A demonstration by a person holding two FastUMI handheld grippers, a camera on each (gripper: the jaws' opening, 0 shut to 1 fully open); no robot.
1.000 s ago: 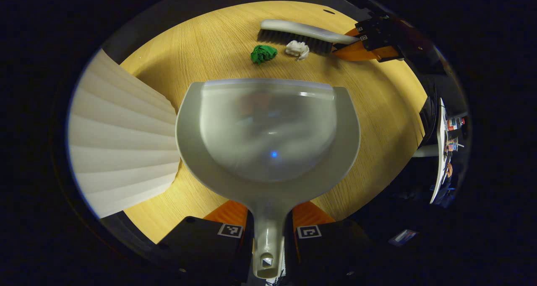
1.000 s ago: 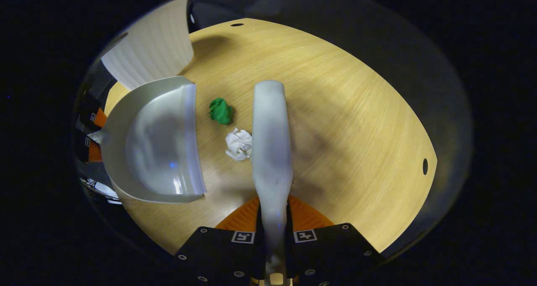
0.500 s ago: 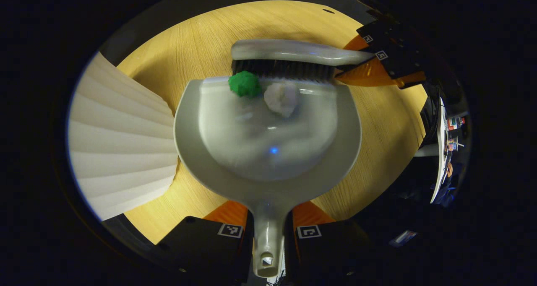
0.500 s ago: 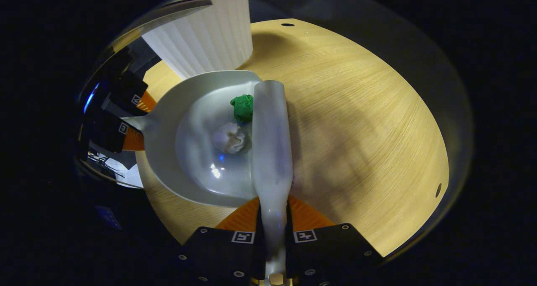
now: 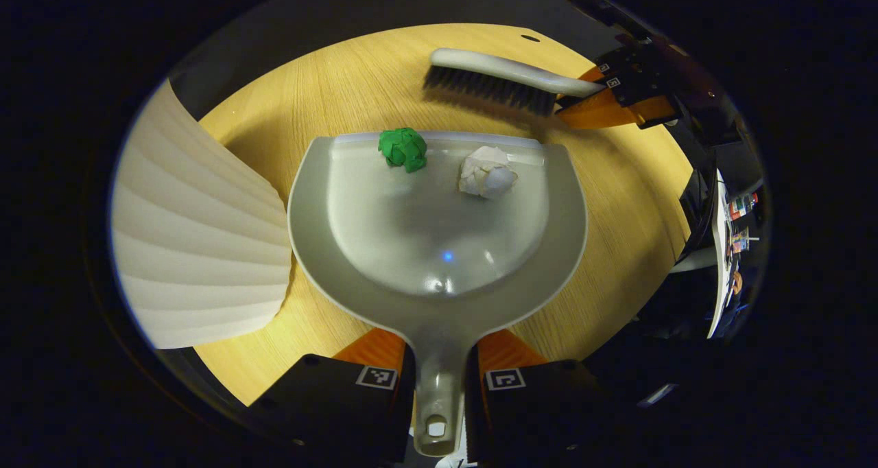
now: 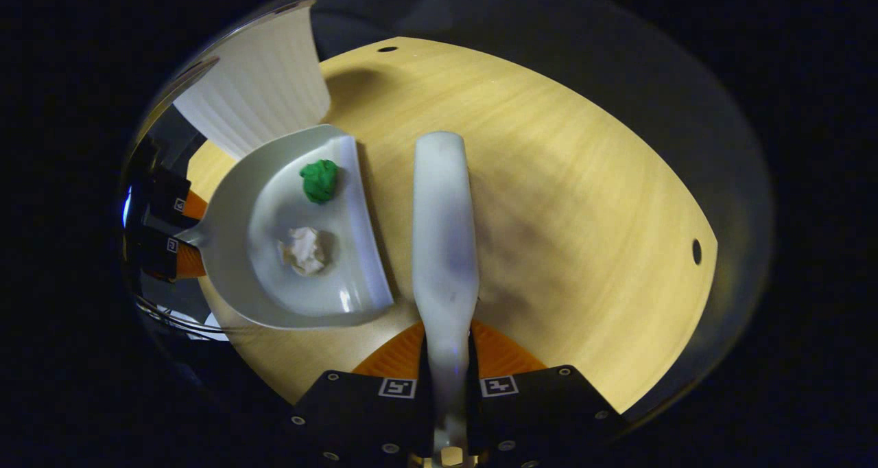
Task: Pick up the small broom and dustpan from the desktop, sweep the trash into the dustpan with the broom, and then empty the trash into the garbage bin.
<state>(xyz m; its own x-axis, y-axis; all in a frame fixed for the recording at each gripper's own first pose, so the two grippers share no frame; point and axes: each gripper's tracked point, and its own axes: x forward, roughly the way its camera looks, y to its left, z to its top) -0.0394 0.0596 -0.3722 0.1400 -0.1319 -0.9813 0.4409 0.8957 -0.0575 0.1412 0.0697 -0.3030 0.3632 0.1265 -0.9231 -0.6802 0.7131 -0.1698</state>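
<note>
The dustpan [image 5: 439,248] lies on the wooden desk [image 5: 329,84], mouth pointing away from the left gripper [image 5: 439,385], whose fingers pinch its handle. Inside near the lip sit a green wad [image 5: 403,148] and a white wad [image 5: 487,172]. The broom [image 6: 444,248] — clamped by the right gripper [image 6: 446,385] — runs lengthwise just beyond the lip, beside a ribbed white bin [image 5: 199,228].

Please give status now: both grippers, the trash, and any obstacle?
Left gripper shut on dustpan handle. Right gripper shut on broom. Green wad and white wad in dustpan. Bin beside it, nothing between.

left hand-held gripper [image 5: 439,379] clamped, right hand-held gripper [image 6: 446,379] clamped
</note>
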